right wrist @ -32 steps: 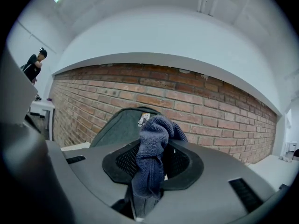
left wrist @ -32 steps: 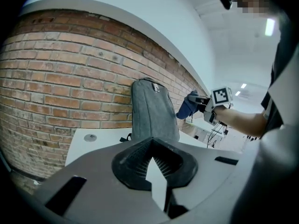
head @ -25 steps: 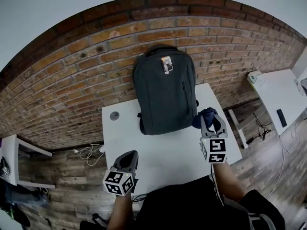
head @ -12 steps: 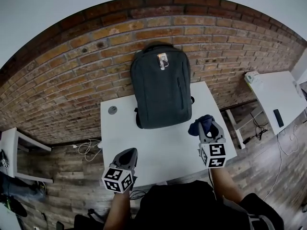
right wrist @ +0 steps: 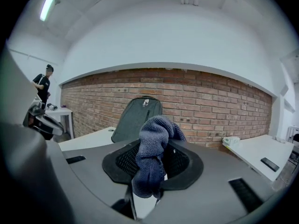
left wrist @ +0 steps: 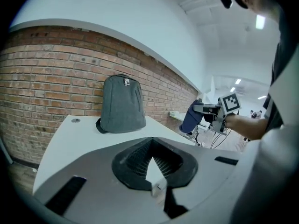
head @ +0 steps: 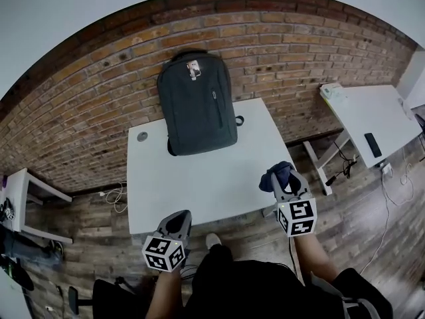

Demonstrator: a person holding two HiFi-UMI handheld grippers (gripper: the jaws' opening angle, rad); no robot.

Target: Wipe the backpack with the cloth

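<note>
We saw a brick wall (head: 99, 92) across the far side, and against it stood the white tabletop (head: 199, 178). The dark grey backpack (head: 196, 105) stood upright at the far edge of that tabletop, its back leaning on the bricks, with its front pocket facing us. The left tongs (head: 178, 221) hung just off the near edge, towards the left, clenched tip to tip with nothing between them. The right tongs (head: 285, 178) were held out past the near right corner, above the wooden floor, and gripped a bunched dark blue cloth (head: 275, 170) that spilled over their tips. Cloth and backpack were well apart, with bare tabletop between them. A small round grey cap (head: 142, 137) sat in the tabletop just left of the backpack.
</note>
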